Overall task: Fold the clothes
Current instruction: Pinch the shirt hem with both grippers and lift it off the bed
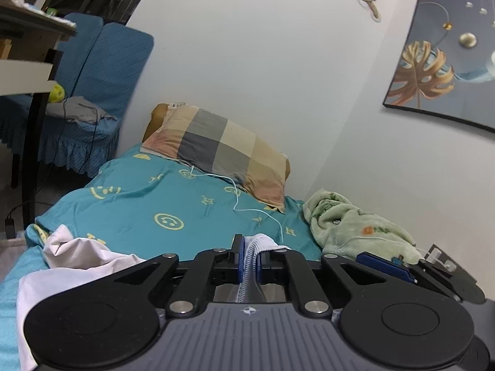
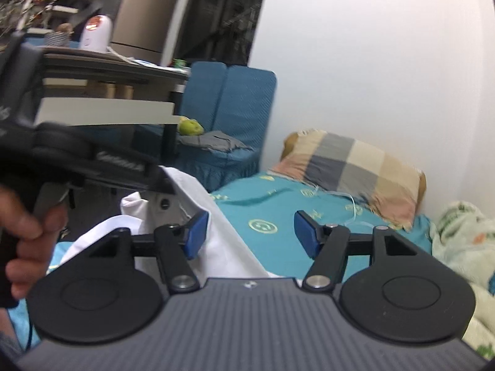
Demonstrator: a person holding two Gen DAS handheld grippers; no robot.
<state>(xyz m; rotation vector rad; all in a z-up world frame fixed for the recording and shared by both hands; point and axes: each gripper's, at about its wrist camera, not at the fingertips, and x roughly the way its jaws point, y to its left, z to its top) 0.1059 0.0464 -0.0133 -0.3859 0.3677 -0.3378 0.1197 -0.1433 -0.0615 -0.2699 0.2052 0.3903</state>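
A white garment (image 1: 77, 258) lies crumpled on the teal bed sheet (image 1: 139, 204). My left gripper (image 1: 250, 256) is shut on the garment's ribbed white edge (image 1: 250, 275), which runs between its blue pads. In the right wrist view the same white garment (image 2: 229, 247) hangs as a taut band from the left gripper (image 2: 117, 164), which a hand (image 2: 24, 235) holds. My right gripper (image 2: 250, 236) stands open. The cloth passes just inside its left pad (image 2: 195, 235), and the right pad (image 2: 306, 238) is apart from it.
A checked pillow (image 1: 216, 151) lies at the head of the bed against the white wall. A green fleece blanket (image 1: 349, 225) is bunched at the right. A thin white cable (image 1: 247, 204) crosses the sheet. A blue-covered chair (image 1: 102, 92) and a dark desk (image 1: 27, 31) stand at the left.
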